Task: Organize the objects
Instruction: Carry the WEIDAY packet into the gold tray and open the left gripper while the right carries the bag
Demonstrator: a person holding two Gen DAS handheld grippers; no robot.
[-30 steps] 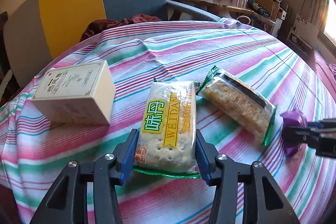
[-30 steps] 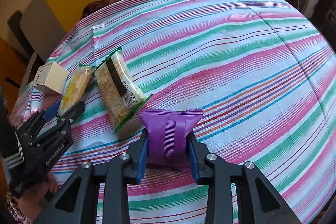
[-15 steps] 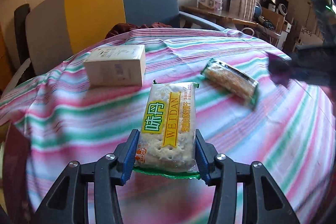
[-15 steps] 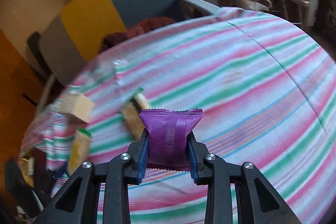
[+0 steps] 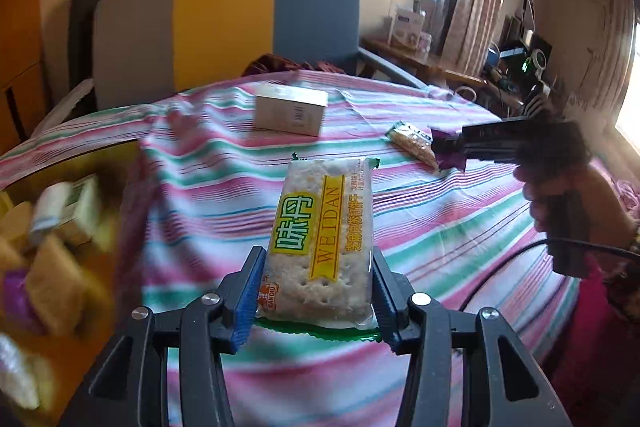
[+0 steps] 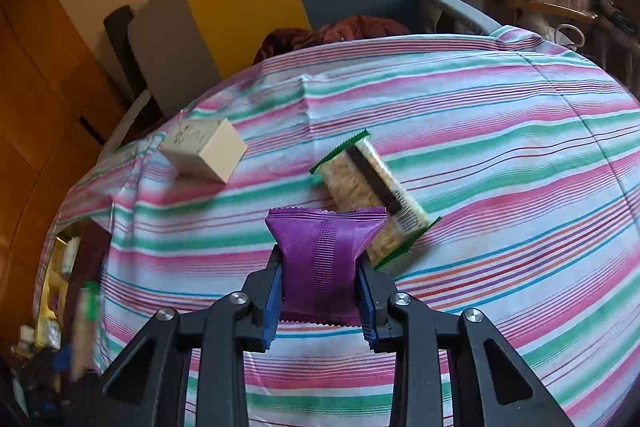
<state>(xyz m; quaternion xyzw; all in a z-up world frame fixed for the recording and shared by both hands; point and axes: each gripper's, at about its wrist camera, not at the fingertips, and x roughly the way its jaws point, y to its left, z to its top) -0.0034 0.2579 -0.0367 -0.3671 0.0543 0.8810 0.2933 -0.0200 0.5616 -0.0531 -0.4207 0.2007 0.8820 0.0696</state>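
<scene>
clearly mid-carry: left tongs (image 5: 316,291) grip the cracker pack (image 5: 320,239), right tongs (image 6: 318,297) grip the purple packet (image 6: 324,255), both above the table (image 6: 500,131); next, release them into the blurred box (image 5: 52,227) at its left edge.

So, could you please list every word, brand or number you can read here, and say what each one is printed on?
"WEIDAN": yellow band on the cracker packet held in the left tongs.
"味丹": green characters on the same packet.
Small column of characters on the packet's right edge: too small to read.
Red corner logo on the packet: too small.
Cream box: print blurred.
Barcode on the green-edged snack bar: digits unreadable.
Purple packet in the right tongs: no text visible.
</scene>
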